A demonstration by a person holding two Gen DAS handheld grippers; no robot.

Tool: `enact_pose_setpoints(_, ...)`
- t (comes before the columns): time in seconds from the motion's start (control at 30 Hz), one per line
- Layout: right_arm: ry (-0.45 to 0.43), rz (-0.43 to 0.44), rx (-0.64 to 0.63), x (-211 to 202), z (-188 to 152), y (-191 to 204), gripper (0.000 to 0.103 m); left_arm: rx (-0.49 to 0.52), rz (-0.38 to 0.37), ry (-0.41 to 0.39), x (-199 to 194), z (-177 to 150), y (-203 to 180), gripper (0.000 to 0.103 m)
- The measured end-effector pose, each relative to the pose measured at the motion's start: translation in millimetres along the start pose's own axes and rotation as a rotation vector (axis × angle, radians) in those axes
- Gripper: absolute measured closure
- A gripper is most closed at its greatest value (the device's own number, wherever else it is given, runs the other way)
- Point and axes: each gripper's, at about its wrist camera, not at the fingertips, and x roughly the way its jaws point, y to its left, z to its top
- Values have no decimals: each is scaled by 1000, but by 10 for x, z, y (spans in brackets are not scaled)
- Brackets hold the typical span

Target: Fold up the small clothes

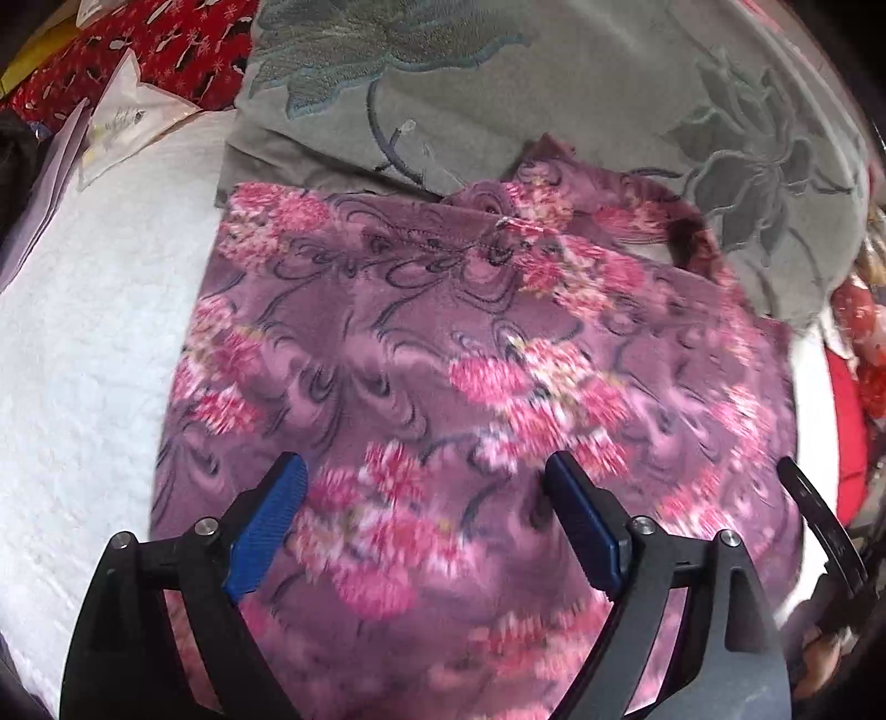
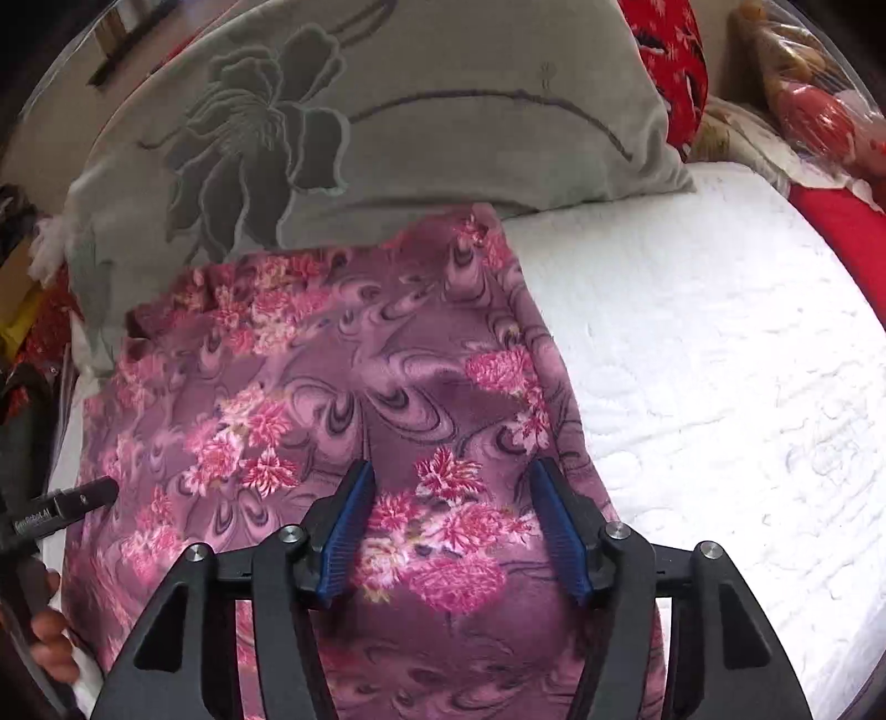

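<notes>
A purple fleece garment (image 1: 443,354) with pink flowers lies spread on a white quilted bed (image 1: 83,360). It also shows in the right wrist view (image 2: 343,387). My left gripper (image 1: 426,471) is open and empty, hovering over the garment's near part. My right gripper (image 2: 451,476) is open and empty too, over the garment's near right part, close to its right edge. A bunched sleeve or cuff (image 1: 681,227) lies at the garment's far right corner against the pillow. The other gripper's black tip (image 2: 83,498) shows at the left of the right wrist view.
A grey-green pillow (image 1: 498,88) with a flower pattern lies just behind the garment, also in the right wrist view (image 2: 415,127). Red patterned fabric (image 1: 155,50) and plastic packets (image 1: 122,122) lie at the far left. White bed surface (image 2: 720,360) extends right of the garment.
</notes>
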Motion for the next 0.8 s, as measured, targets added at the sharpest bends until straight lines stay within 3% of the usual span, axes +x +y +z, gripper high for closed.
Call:
enact_pose_setpoints(0.17, -38, 44, 54, -219, -100, -72, 43, 13, 0, -99, -384, -247, 221, 15)
enact_pose_setpoints(0.23, 12, 26, 34, -98, -181, -116, 42, 4, 14, -58, -283, -317, 287, 15)
enact_pose_setpoints(0.3, -4, 7, -2, -114, -215, -75, 43, -3, 26, 32, -92, -366, 346, 15)
enact_pose_setpoints(0.5, -57, 41, 4, -474, -212, -42, 43, -2, -25, -29, -438, -556, 401, 15)
enact_pose_setpoints(0.57, -29, 28, -26, -466, -295, -47, 43, -5, -13, -16, -431, -655, 433, 15)
enact_pose_setpoints(0.67, 124, -51, -67, -193, -463, -99, 42, 21, 44, 64, -279, -779, 459, 15)
enact_pose_setpoints(0.73, 91, -69, -74, -272, -477, -77, 42, 86, 71, 53, -364, -829, 390, 15)
enact_pose_setpoints(0.8, 85, -54, -63, -393, -465, 0, 41, 91, 47, 40, -496, -854, 383, 15)
